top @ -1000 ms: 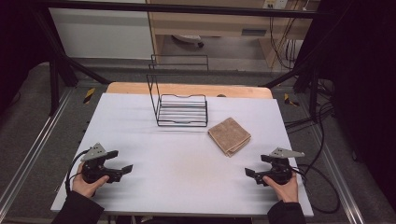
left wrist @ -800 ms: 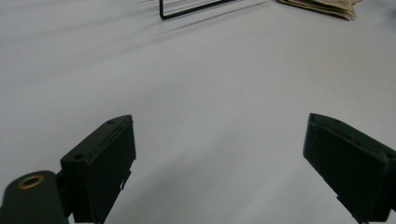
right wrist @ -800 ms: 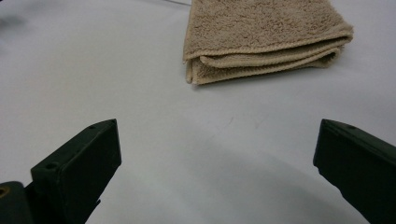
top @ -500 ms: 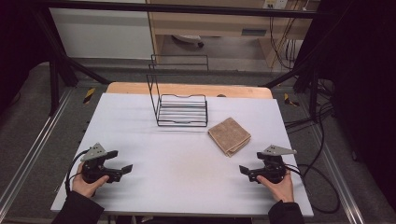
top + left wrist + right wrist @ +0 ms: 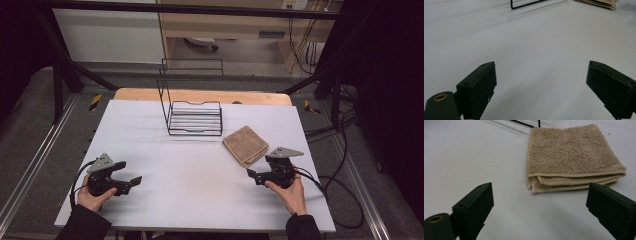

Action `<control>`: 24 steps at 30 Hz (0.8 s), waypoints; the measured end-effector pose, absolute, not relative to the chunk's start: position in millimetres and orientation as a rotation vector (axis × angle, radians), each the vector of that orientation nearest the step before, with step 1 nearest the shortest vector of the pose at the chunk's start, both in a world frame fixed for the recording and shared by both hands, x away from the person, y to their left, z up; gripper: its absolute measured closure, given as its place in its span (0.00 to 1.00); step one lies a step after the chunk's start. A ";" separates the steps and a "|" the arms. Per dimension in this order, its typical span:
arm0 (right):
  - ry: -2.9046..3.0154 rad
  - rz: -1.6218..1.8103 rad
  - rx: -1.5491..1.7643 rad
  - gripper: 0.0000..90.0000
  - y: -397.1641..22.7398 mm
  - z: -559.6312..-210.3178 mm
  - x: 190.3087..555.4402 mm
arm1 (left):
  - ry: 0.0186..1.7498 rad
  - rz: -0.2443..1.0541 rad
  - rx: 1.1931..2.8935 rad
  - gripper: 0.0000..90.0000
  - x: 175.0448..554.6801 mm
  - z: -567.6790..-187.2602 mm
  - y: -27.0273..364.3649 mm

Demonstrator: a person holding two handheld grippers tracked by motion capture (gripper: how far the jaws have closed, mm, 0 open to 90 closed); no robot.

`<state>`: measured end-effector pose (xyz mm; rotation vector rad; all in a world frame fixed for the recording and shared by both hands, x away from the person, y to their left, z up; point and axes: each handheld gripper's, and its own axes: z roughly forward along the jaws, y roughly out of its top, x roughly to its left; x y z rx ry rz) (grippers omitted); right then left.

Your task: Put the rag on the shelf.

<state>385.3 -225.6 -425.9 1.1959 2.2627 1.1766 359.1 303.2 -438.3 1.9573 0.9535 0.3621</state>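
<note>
Approaching the folded towel (image 5: pixel 571 157) with the right gripper (image 5: pixel 540 213), whose wide, empty jaws have just been closing slightly, risks pinching only the top layer and unfolding it, while the left gripper (image 5: pixel 541 92) rests wide and empty.

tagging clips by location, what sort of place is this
Probably a lab or recording workspace, not a home: a white table inside a black metal frame, loose cables on grey carpet, and a person's hand-held gripper near a folded towel.

Flat white rectangular table top (image 5: pixel 190 200) sat over a light wooden board (image 5: pixel 150 95) at its far edge. Grey carpeted floor (image 5: pixel 30 125) around it, black metal frame bars (image 5: pixel 60 85), tangled black cables (image 5: pixel 345 130) right, pale wooden cabinet (image 5: pixel 225 25) beyond.
</note>
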 end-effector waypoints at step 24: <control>2.368 1.012 1.068 0.69 -182.4 -443.9 430.3 | 0.960 0.359 1.962 0.12 359.8 -439.7 303.6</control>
